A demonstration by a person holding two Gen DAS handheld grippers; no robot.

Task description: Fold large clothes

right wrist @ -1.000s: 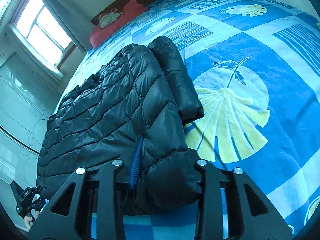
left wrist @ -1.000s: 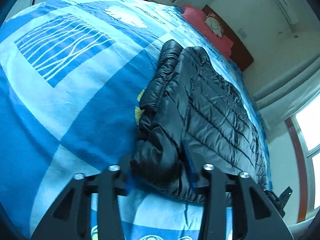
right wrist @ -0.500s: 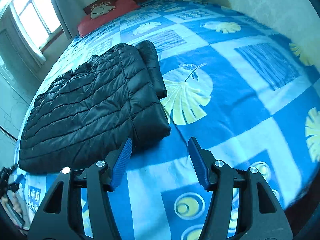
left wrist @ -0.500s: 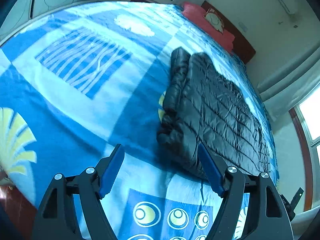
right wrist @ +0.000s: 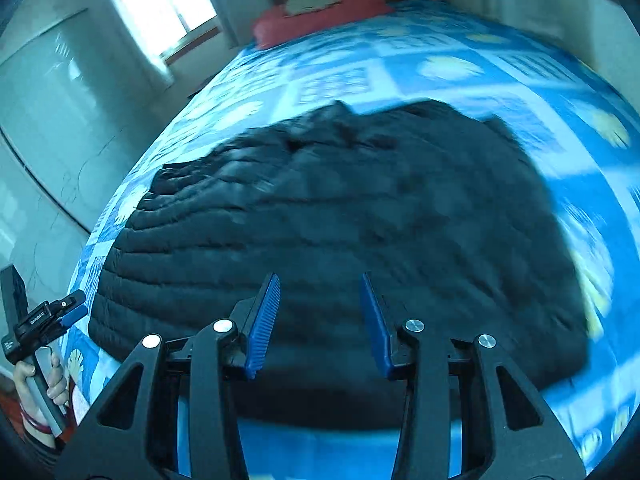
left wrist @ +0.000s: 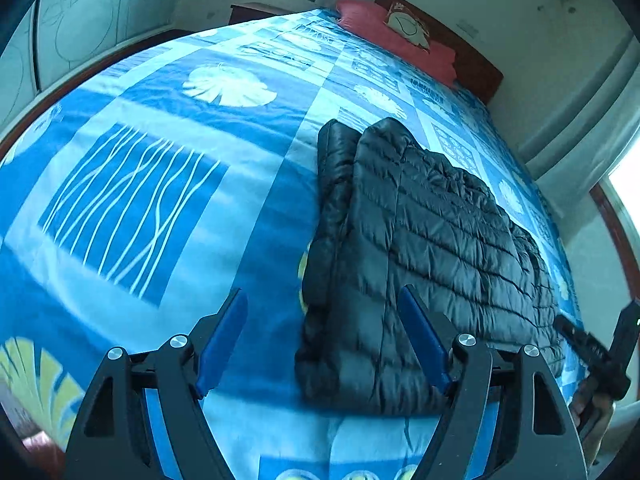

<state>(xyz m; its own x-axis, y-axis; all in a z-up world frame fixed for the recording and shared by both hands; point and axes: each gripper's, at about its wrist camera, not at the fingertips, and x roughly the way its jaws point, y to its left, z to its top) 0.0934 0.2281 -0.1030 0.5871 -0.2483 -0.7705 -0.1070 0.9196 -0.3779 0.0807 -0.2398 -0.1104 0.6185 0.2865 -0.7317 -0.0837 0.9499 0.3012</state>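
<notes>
A black quilted puffer jacket [left wrist: 432,248] lies flat on the blue patterned bedspread [left wrist: 168,184], with one sleeve folded along its left edge. My left gripper [left wrist: 322,300] is open and empty, above the jacket's near corner. In the right wrist view the jacket [right wrist: 360,216] is blurred by motion. My right gripper [right wrist: 318,282] is open and empty, hovering over the jacket's near edge. The other gripper shows at the right edge of the left wrist view [left wrist: 600,352] and at the left edge of the right wrist view [right wrist: 36,320].
A red pillow [left wrist: 396,36] lies at the head of the bed by the dark wooden headboard [left wrist: 476,64]. It also shows in the right wrist view [right wrist: 320,12]. A window [right wrist: 160,0] and a wardrobe [right wrist: 48,128] stand beside the bed.
Both grippers let go of the jacket's near corners, opened and pulled back. Since half a second ago the left moved nearer again and the right swung left over the jacket.
</notes>
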